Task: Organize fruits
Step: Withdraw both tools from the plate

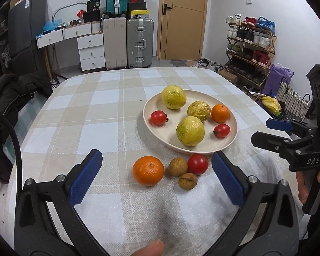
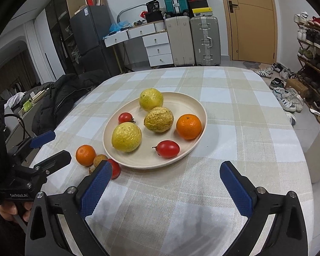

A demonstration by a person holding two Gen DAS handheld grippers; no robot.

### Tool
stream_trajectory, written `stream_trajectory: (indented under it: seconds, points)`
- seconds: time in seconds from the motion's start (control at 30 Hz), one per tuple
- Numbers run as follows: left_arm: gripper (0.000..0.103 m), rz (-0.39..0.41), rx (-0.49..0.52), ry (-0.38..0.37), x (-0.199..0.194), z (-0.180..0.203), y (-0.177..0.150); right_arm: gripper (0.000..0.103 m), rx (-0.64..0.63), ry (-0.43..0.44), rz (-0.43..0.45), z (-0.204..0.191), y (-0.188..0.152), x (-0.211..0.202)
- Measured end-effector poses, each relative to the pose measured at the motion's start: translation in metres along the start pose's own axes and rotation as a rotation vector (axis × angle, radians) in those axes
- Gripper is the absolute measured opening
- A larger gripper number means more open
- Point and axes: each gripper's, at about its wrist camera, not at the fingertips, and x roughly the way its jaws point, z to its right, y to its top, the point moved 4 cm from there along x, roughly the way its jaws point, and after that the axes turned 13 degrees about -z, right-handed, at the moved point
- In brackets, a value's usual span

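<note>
A cream plate [image 1: 204, 148] [image 2: 149, 160] holds three yellow fruits, two red tomatoes and an orange [image 1: 220, 113] [image 2: 188, 126]. In front of it on the checked cloth lie a second orange [image 1: 148, 170] [image 2: 85, 155], two brown longans [image 1: 178, 166] [image 2: 100, 159] and a tomato [image 1: 198, 164] [image 2: 115, 168]. My left gripper [image 1: 157, 178] [image 2: 53, 148] stands open just short of these loose fruits, nothing between its blue pads. My right gripper [image 2: 166, 188] [image 1: 264, 132] is open too, empty, near the plate's front right edge. In the right wrist view its left finger hides part of the tomato.
The table [image 1: 100, 111] has a rounded far edge. A dark jacket [image 1: 15, 93] lies off its left side. Beyond it stand suitcases [image 1: 139, 42], white drawers [image 1: 90, 51] and a door. A shoe rack [image 1: 251, 49] and a basket [image 1: 292, 100] stand to the right.
</note>
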Motion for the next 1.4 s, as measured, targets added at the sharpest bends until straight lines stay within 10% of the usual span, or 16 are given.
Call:
stream_trajectory:
  seconds: [1.4]
  points:
    - [0.102, -0.107, -0.087, 0.053, 0.038, -0.035, 0.000, 0.103, -0.066, 0.011, -0.130, -0.043, -0.008, 0.049]
